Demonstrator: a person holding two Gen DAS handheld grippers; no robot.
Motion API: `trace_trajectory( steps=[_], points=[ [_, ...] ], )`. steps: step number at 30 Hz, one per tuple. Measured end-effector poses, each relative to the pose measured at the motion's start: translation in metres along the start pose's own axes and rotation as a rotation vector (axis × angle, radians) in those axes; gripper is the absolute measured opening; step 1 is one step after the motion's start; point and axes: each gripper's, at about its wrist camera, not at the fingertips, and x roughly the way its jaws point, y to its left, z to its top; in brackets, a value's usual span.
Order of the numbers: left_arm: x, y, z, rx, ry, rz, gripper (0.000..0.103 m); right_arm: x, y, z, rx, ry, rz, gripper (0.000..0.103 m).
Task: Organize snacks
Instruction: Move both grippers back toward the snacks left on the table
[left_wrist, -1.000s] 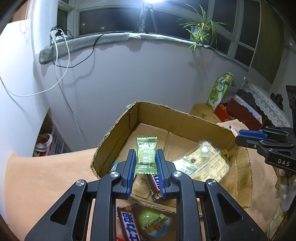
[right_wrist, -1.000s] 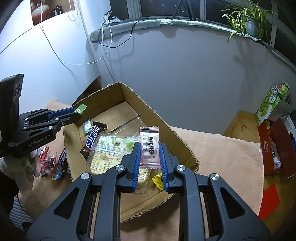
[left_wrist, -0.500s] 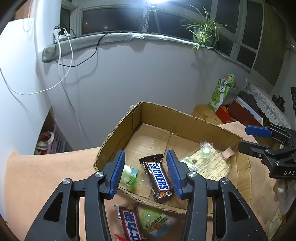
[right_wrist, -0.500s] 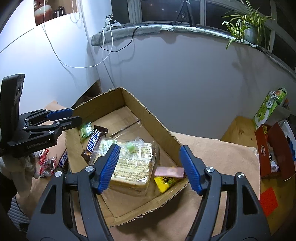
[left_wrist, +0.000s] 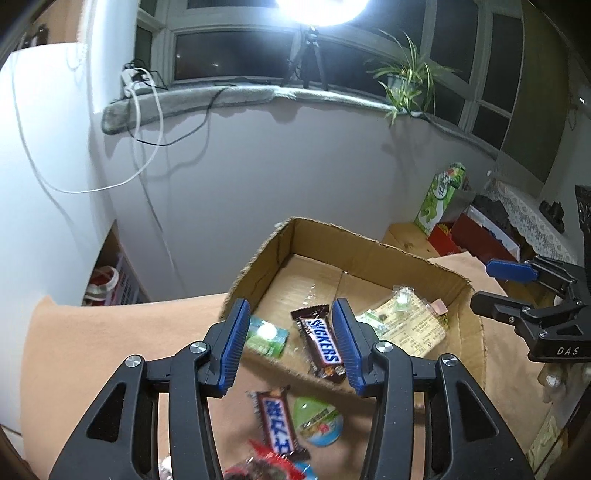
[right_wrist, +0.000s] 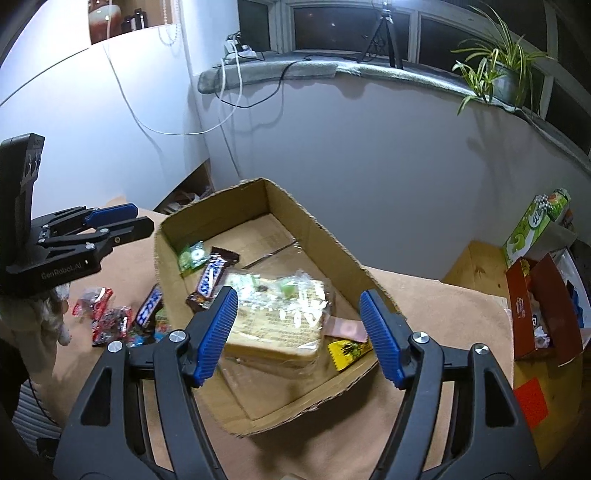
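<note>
Left wrist view: the left gripper (left_wrist: 291, 347) hung with jaws spread and empty above the cardboard box (left_wrist: 369, 254), a Snickers bar (left_wrist: 320, 341) inside. Loose snacks (left_wrist: 280, 424) at 6 o'clock, partly cut off, likely called for the next pickup.

Right wrist view: the right gripper (right_wrist: 297, 336) was likewise spread, empty, over the wrapped bread (right_wrist: 280, 317). Small wrappers (right_wrist: 345, 338) at 4 o'clock were hard to identify.

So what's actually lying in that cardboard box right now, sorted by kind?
Chocolate bar: 1
Big clear-wrapped pack: 1
Small sweets: 4, namely green packet, clear-wrapped sweet, pink packet, yellow packet
Total in the cardboard box: 6
</note>
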Motion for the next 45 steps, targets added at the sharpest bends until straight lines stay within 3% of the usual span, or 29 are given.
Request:
trace_trajectory(
  steps=[8, 26, 36, 45],
  points=[
    [-0.044, 0.02, -0.015, -0.038, -0.042, 0.017, 0.045, -0.027, 0.033, -0.009, -0.035, -0.035, 0.032, 0.072],
    [-0.146, 0.07, -0.094, -0.153, -0.108, 0.091, 0.045, -0.072, 0.108, -0.058, -0.114, -0.06, 0.141, 0.072],
    [-0.154, 0.083, -0.12, -0.18, -0.091, 0.083, 0.045, -0.062, 0.138, -0.079, -0.112, -0.008, 0.187, 0.072],
    [-0.126, 0.094, -0.124, -0.142, -0.025, 0.056, 0.05, -0.023, 0.163, -0.069, -0.107, 0.05, 0.283, 0.072]
  ],
)
